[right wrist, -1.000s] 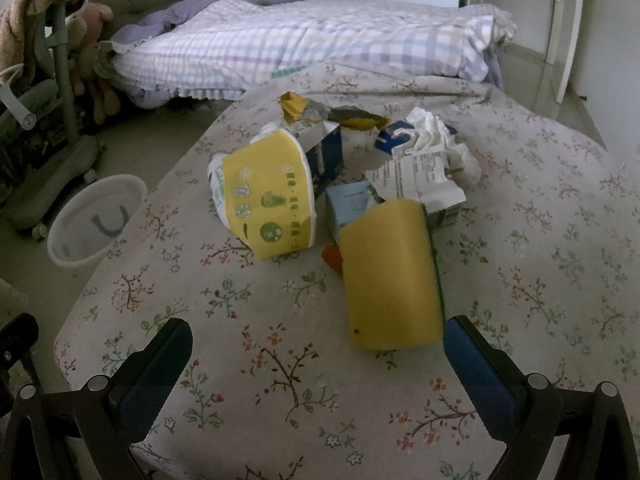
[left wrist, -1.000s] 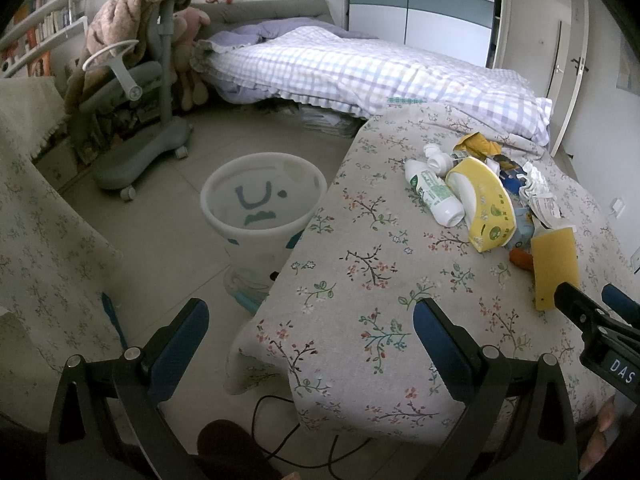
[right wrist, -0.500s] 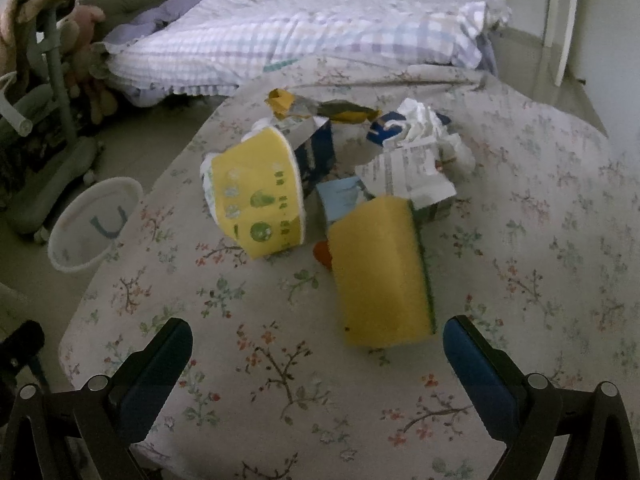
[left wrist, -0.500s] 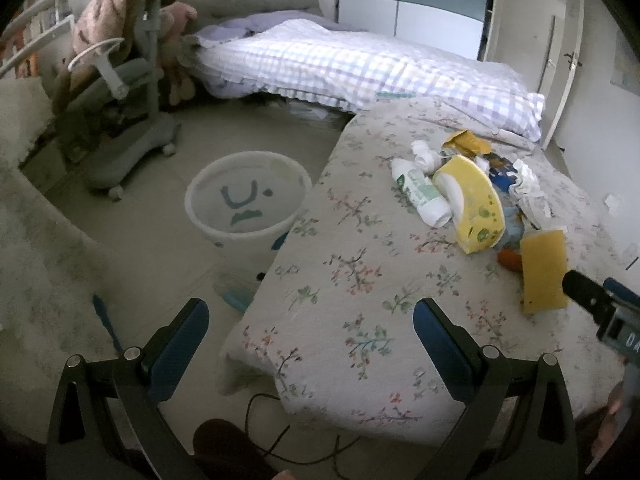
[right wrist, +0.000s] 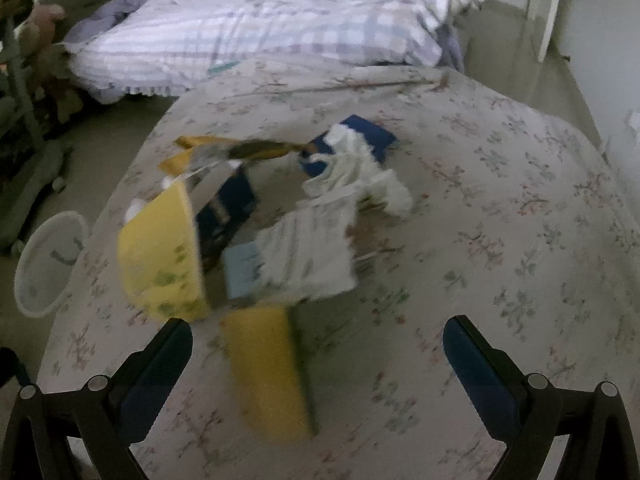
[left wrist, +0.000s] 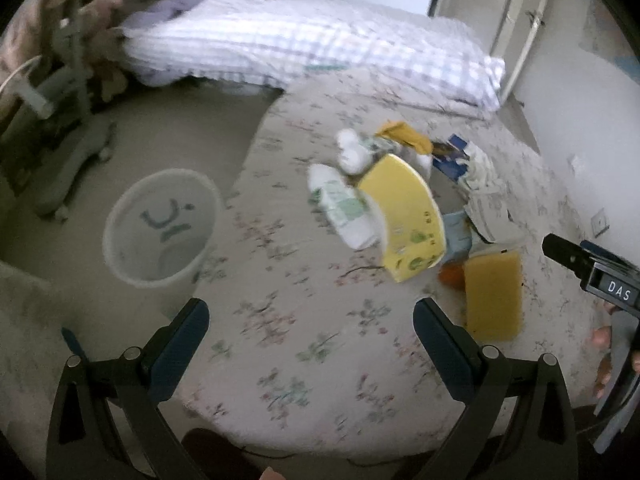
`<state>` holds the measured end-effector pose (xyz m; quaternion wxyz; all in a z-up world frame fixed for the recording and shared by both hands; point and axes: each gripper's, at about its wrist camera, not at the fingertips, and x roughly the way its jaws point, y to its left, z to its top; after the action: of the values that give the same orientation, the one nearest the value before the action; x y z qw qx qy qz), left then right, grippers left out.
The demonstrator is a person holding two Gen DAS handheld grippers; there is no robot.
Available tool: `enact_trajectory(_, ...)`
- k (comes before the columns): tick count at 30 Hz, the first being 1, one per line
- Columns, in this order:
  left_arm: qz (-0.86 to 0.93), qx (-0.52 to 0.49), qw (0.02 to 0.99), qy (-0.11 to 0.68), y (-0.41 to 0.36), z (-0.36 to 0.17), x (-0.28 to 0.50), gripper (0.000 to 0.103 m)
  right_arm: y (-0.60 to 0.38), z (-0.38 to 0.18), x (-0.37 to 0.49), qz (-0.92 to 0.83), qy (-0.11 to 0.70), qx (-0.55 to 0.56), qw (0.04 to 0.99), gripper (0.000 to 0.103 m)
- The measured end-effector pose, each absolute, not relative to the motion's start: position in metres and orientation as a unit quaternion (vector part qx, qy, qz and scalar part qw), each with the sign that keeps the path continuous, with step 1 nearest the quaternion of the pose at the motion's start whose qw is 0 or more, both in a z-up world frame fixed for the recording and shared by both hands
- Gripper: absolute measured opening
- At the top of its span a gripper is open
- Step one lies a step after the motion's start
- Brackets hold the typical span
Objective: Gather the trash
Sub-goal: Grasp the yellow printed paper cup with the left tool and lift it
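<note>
Right tool [right wrist: 316, 354] gapes over yellow sponge [right wrist: 268, 368].

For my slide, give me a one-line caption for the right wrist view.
Open right gripper closes in on a yellow sponge amid trash on a floral tablecloth.

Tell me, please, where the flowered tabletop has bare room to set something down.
The flowered tablecloth is bare along the near edge, between the left gripper and the yellow sponge, and on the right side beyond the crumpled paper. The middle is crowded: yellow carton, white bottle, sponge, wrappers.
</note>
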<state>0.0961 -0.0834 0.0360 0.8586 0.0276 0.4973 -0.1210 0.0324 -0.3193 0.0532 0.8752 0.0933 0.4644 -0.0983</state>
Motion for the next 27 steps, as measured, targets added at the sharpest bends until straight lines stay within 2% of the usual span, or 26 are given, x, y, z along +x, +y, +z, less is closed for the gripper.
enact_trajectory(4,-0.144,0.029,0.848,0.509,-0.116,0.024,0.112,0.102,-0.342,0.048,0.043,-0.107,0.474,0.1,0.868,0.103)
enact_trajectory(6,-0.154,0.029,0.842,0.516,-0.134,0.016,0.122,0.096,-0.353,0.04,0.043,-0.115,0.471,0.11,0.867,0.103)
enact_trajectory(8,-0.159,0.026,0.837,0.523,-0.146,0.009,0.131,0.094,-0.362,0.029,0.044,-0.122,0.477,0.122,0.862,0.103)
enact_trajectory(17,-0.147,0.023,0.837,0.526,-0.18,-0.017,0.161,0.093,-0.396,0.02,0.043,-0.134,0.483,0.163,0.85,0.103)
enact_trajectory(19,-0.146,0.019,0.833,0.533,-0.183,-0.025,0.166,0.085,-0.4,0.017,0.043,-0.136,0.487,0.167,0.846,0.103)
enact_trajectory(21,-0.145,0.017,0.827,0.543,-0.183,-0.032,0.17,0.073,-0.403,0.015,0.042,-0.137,0.489,0.172,0.844,0.103)
enact_trajectory(27,-0.162,-0.008,0.824,0.542,-0.176,-0.029,0.167,0.071,-0.407,0.016,0.043,-0.132,0.483,0.189,0.844,0.103)
